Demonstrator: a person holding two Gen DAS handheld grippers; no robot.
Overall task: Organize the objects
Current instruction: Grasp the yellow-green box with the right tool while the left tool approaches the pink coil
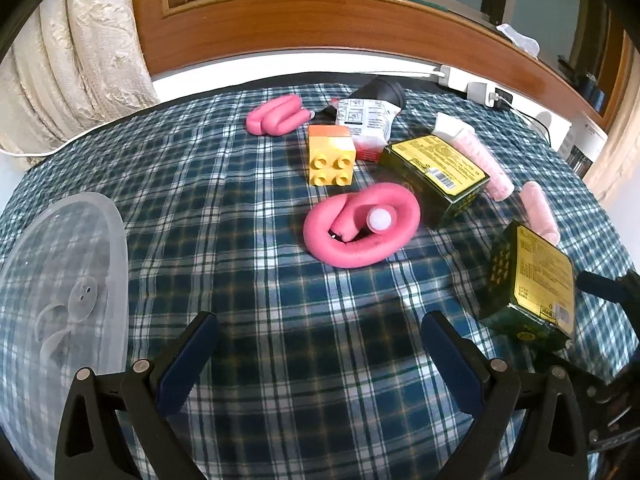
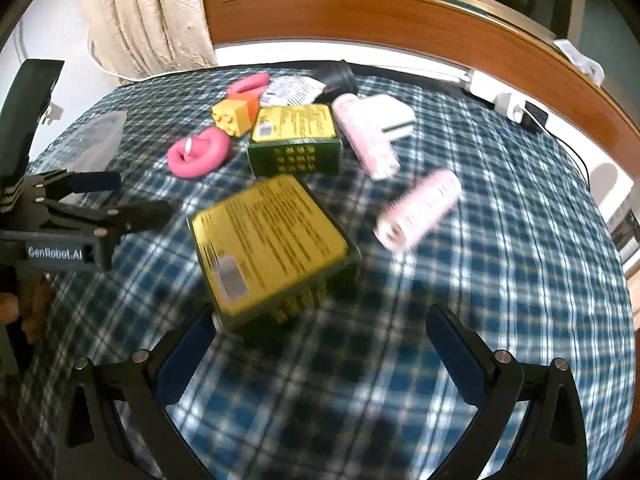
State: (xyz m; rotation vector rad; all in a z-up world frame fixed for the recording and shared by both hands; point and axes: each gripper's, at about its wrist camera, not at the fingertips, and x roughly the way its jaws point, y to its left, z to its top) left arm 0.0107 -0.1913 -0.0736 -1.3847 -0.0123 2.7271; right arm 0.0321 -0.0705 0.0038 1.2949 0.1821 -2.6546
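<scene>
Both tongs stood with their fingers spread apart and nothing between them. The left tongs (image 1: pixel 320 354) hovered over bare checked cloth at the near side of the bench (image 1: pixel 280 360), which wore a blue, green and white plaid tablecloth. The right tongs (image 2: pixel 320 344) were just behind a dark green rectangular tin with a yellow printed label (image 2: pixel 268 240), whose near corner lay close to the left finger; motion blur hid whether it touched.

A clear, rounded plastic container (image 1: pixel 60 300) sat at the bench's near left edge. Towards the middle lay a pink foam tube curled into a loop (image 1: pixel 360 226), and beyond it a yellow toy building brick with an orange top (image 1: pixel 331 154). A second dark green tin with a yellow label (image 1: pixel 438 172) lay just right of the brick. Another bent pink foam tube (image 1: pixel 276 115) rested near the far edge, beside a white printed sachet (image 1: pixel 366 120) and a black cylindrical object (image 1: pixel 384 90).

To the right, a pale pink tube with a white cap (image 1: pixel 476 152) lay alongside the second tin, and a pale pink bristled hair roller (image 2: pixel 420 208) lay on its own near the right edge. Behind the bench ran a wooden window frame (image 1: pixel 320 28), with a cream curtain (image 1: pixel 80 60) at the left.
</scene>
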